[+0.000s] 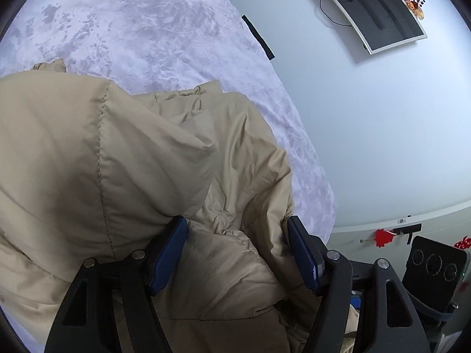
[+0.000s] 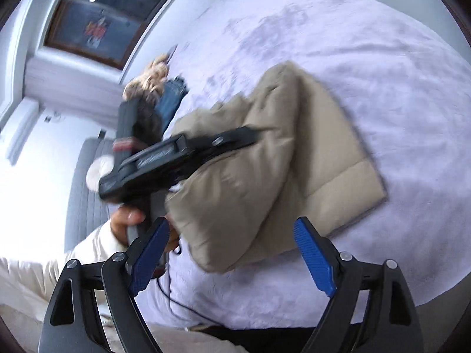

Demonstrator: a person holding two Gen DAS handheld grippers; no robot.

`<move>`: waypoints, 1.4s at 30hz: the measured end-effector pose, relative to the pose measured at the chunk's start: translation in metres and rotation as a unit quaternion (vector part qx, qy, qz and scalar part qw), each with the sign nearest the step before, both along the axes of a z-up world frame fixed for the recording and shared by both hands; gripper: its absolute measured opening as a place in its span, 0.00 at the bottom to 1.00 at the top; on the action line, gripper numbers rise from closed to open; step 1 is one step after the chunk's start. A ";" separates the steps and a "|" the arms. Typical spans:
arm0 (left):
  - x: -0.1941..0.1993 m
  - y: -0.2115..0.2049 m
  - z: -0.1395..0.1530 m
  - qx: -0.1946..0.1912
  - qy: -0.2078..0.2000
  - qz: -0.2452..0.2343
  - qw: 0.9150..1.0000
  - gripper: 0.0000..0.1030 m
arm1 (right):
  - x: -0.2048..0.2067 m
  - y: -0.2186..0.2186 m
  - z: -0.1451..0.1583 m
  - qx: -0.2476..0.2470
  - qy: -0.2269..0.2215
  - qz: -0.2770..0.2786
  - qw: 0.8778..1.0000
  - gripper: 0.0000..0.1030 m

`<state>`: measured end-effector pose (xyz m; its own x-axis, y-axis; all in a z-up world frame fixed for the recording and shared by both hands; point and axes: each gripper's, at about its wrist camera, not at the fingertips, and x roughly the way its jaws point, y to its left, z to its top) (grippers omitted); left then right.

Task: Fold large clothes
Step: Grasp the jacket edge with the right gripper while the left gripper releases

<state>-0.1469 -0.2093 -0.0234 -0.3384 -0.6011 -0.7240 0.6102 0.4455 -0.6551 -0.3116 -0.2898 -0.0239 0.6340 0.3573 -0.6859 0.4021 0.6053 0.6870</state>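
Now the beige coat [image 2: 265, 153] lies bunched — white blanket [image 2: 368, 58] open rightward.

Both grippers spread wide

The left gripper [image 1: 237, 253] stood with blue pads parted; the right gripper [image 2: 232, 253] hovered likewise agape, while a bare hand [image 2: 125, 220] gripped the left one's handle.

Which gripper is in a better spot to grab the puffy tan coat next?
Probably the left gripper: its open fingers already sit around the tan coat. The right gripper hangs open above the bed.
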 end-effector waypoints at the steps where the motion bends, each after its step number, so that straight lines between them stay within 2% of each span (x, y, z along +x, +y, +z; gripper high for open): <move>1: 0.003 0.001 -0.005 0.002 -0.004 0.000 1.000 0.68 | 0.002 0.006 -0.001 -0.005 0.005 0.009 1.000 0.86; 4: 0.004 -0.005 -0.002 0.012 -0.027 0.001 1.000 0.68 | 0.023 0.018 -0.013 -0.027 0.033 0.020 0.999 0.86; 7: 0.005 0.001 0.022 -0.005 -0.086 0.010 0.996 0.68 | 0.033 0.023 -0.018 -0.061 0.055 0.007 0.997 0.83; 8: 0.008 0.009 0.033 -0.012 -0.113 0.018 0.993 0.68 | 0.037 0.022 -0.019 -0.082 0.067 0.000 0.994 0.66; 9: 0.013 0.019 0.044 -0.016 -0.146 0.033 0.989 0.68 | 0.039 0.021 -0.019 -0.107 0.081 -0.006 0.991 0.33; 10: 0.018 0.027 0.050 -0.015 -0.172 0.049 0.984 0.68 | 0.040 0.019 -0.021 -0.118 0.091 -0.009 0.989 0.24; 12: 0.035 0.048 0.054 -0.008 -0.214 0.086 0.973 0.68 | 0.038 0.011 -0.019 -0.116 0.093 -0.024 0.989 0.19; 15: 0.067 0.074 0.038 0.037 -0.245 0.140 0.959 0.68 | 0.033 0.005 -0.015 -0.141 0.091 -0.024 0.985 0.17; 17: 0.084 0.078 0.022 0.051 -0.233 0.162 0.958 0.68 | 0.034 -0.001 -0.015 -0.160 0.091 -0.017 0.983 0.17; 19: 0.093 0.071 0.006 0.051 -0.217 0.168 0.960 0.68 | 0.032 -0.004 -0.016 -0.174 0.094 -0.014 0.980 0.17; 26: 0.068 -0.017 -0.018 0.045 -0.263 0.107 0.958 0.68 | 0.016 -0.034 -0.034 -0.190 0.122 -0.042 0.973 0.17; 30: 0.053 -0.060 -0.027 0.056 -0.264 0.084 0.959 0.68 | 0.002 -0.060 -0.056 -0.183 0.139 -0.067 0.971 0.17; 37: 0.046 -0.085 -0.044 0.077 -0.265 0.077 0.958 0.68 | -0.012 -0.094 -0.099 -0.132 0.150 -0.076 0.977 0.19; 40: 0.050 -0.081 -0.047 0.082 -0.261 0.079 0.958 0.68 | -0.018 -0.105 -0.092 -0.092 0.147 -0.075 0.982 0.27; 42: 0.053 -0.079 -0.048 0.084 -0.257 0.082 0.959 0.68 | -0.023 -0.109 -0.072 -0.109 0.140 -0.072 0.982 0.40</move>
<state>-0.0937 -0.2879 -0.0709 0.1774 -0.4758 -0.8615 0.7460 0.6359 -0.1976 -0.3342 -0.3989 -0.0958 0.4433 0.1036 -0.8904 0.6483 0.6489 0.3983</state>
